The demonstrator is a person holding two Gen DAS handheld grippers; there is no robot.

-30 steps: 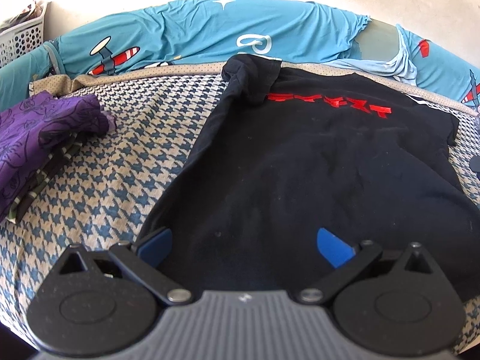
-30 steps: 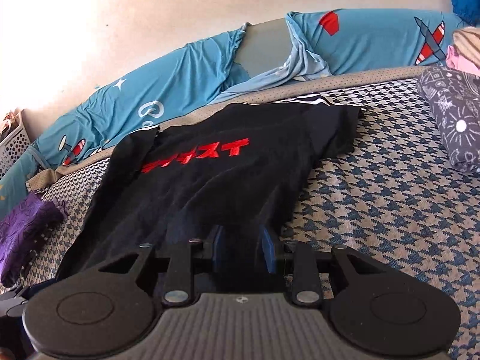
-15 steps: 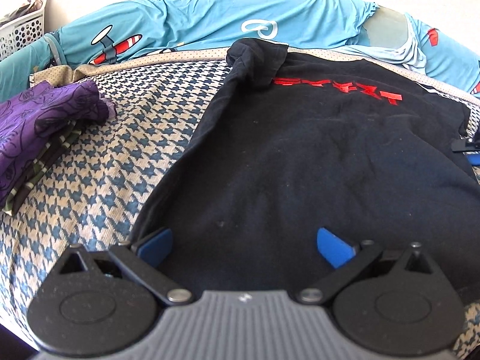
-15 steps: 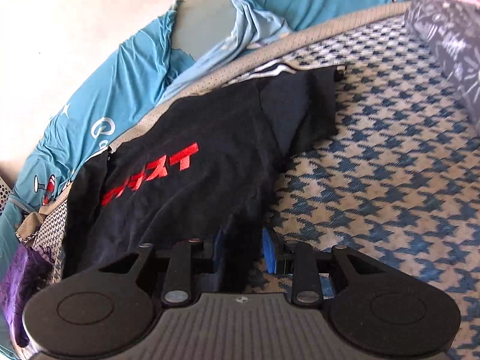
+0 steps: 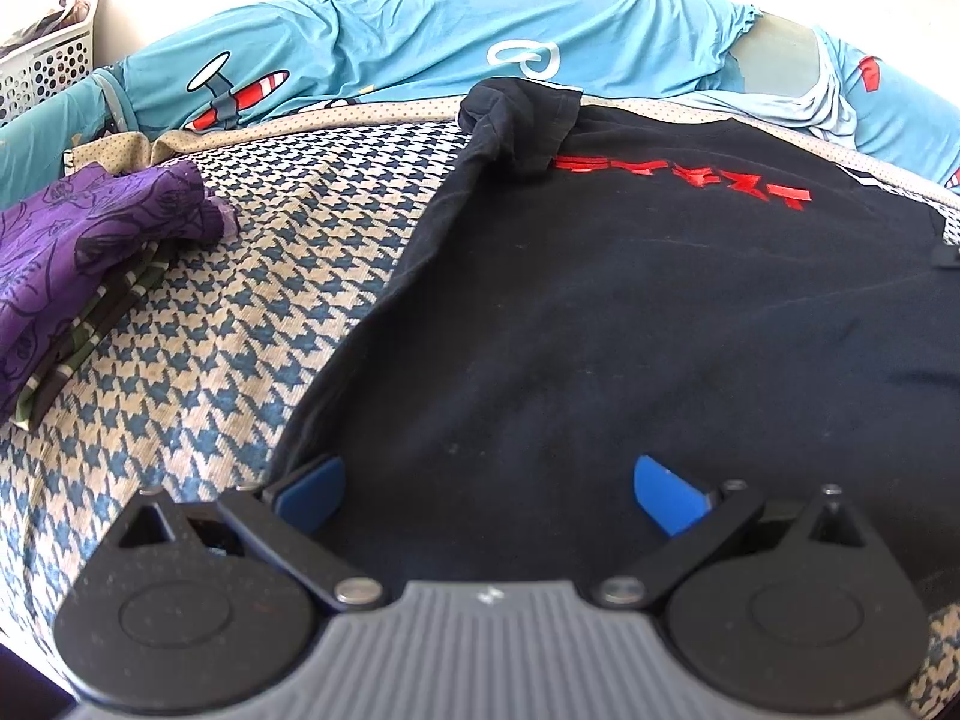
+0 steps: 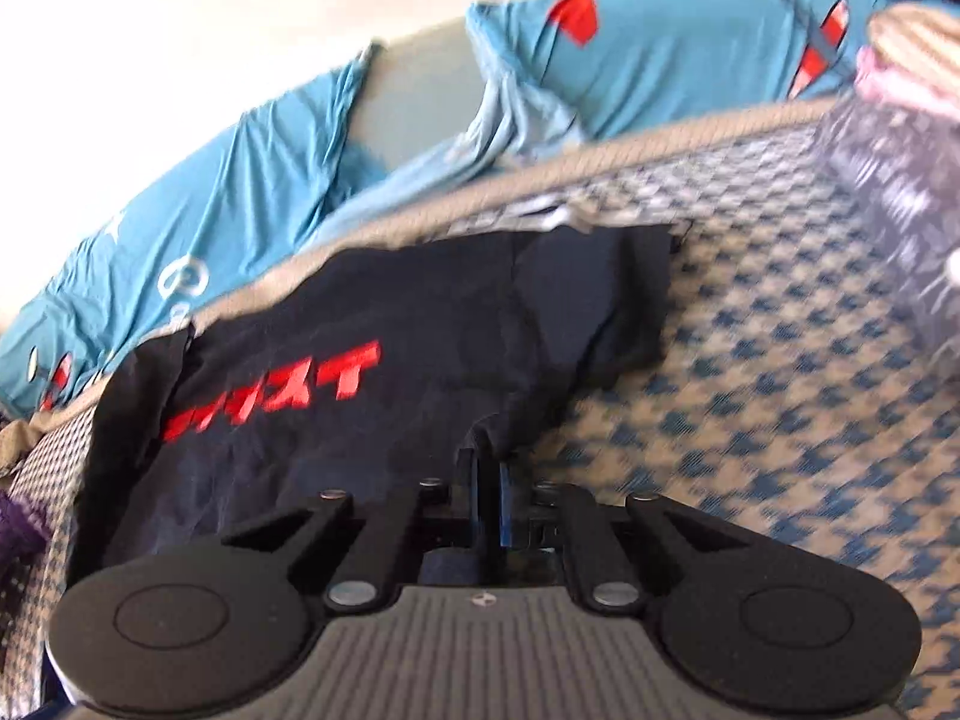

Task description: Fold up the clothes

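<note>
Two folded purple garments [image 5: 90,258] lie left | black T-shirt with red lettering [image 5: 630,312] spreads under wide-open left gripper [image 5: 489,483] | right gripper [image 6: 489,495], jaws just closing, pinches its edge.

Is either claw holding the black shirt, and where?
The right claw has just pinched shut on the black shirt at its side edge below the sleeve. The left claw hangs open over it, holding nothing.

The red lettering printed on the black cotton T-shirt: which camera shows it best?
The right wrist view. There the red lettering on the black cotton T-shirt faces the camera, large and readable. In the left wrist view the same lettering is far off, flattened and hard to read.
</note>
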